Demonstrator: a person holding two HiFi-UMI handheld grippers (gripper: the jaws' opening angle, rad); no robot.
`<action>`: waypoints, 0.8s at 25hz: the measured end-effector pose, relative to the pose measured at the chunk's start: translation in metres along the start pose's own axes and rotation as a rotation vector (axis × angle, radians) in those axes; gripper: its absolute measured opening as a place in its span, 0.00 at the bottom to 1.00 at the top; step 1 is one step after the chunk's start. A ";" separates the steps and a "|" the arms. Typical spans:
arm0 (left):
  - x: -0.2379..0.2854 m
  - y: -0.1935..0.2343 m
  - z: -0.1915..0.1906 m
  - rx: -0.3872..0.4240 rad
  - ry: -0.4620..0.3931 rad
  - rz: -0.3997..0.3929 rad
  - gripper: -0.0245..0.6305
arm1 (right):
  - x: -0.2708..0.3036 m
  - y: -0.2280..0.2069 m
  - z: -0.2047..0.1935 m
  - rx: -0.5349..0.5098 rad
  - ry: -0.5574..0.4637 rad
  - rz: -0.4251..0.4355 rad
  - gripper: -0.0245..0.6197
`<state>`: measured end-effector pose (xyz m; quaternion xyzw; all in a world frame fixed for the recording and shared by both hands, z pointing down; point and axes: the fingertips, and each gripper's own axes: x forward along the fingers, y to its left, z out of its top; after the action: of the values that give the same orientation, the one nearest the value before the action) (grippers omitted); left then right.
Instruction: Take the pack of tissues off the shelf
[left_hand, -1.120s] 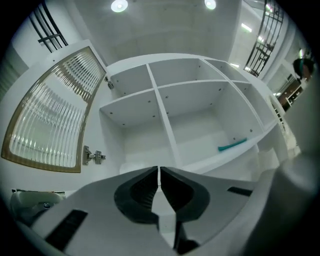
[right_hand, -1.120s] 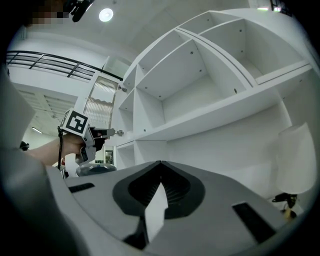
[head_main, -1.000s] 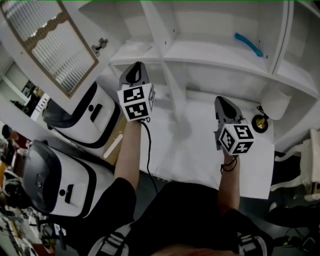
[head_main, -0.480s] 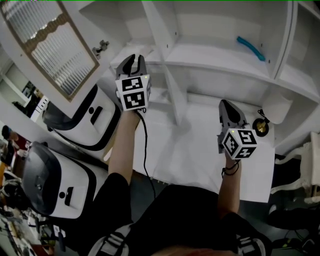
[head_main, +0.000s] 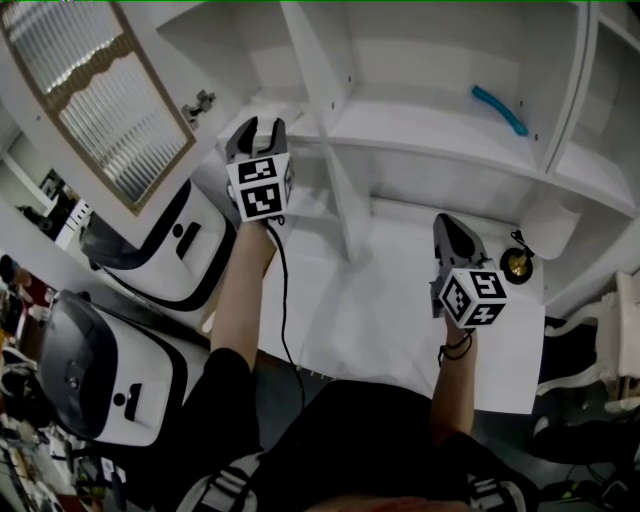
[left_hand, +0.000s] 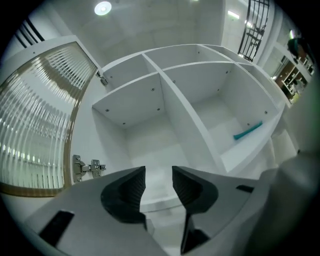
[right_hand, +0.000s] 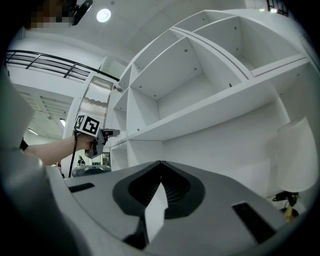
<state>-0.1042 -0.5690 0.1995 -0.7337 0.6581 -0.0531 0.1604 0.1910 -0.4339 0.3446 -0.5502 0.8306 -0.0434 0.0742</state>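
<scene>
No pack of tissues can be made out in any view. My left gripper (head_main: 258, 128) (left_hand: 158, 172) is held up at the left compartment of the white shelf unit (head_main: 400, 120). Its jaws are open and have just been opening, with nothing between them; only the bare white shelf board (left_hand: 150, 145) shows past them. It also appears at the left of the right gripper view, my left gripper (right_hand: 111, 133) pointing at the shelf. My right gripper (head_main: 447, 222) (right_hand: 161, 162) is shut and empty, hovering over the white tabletop (head_main: 400, 310) below the shelves.
A teal object (head_main: 498, 108) (left_hand: 247, 131) lies on the right shelf board. A white lampshade (head_main: 552, 215) and a small brass piece (head_main: 517, 263) stand at the table's right. A ribbed-glass cabinet door (head_main: 110, 95) hangs open at the left, above white machines (head_main: 170, 250).
My left gripper has moved away from me toward the left shelf compartment and its jaws have gone from shut to open. The right gripper has stayed about where it was.
</scene>
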 end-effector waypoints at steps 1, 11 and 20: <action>0.003 0.000 0.000 -0.016 -0.006 -0.010 0.29 | 0.000 -0.001 -0.001 0.001 0.003 -0.003 0.07; 0.031 -0.003 -0.007 0.055 0.020 0.029 0.39 | -0.002 -0.011 -0.003 0.003 0.008 -0.031 0.07; 0.031 -0.009 -0.011 0.133 0.002 0.058 0.27 | -0.002 -0.018 -0.006 0.010 0.011 -0.045 0.07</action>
<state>-0.0945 -0.6005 0.2091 -0.7021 0.6741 -0.0930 0.2097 0.2070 -0.4392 0.3530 -0.5682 0.8181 -0.0524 0.0715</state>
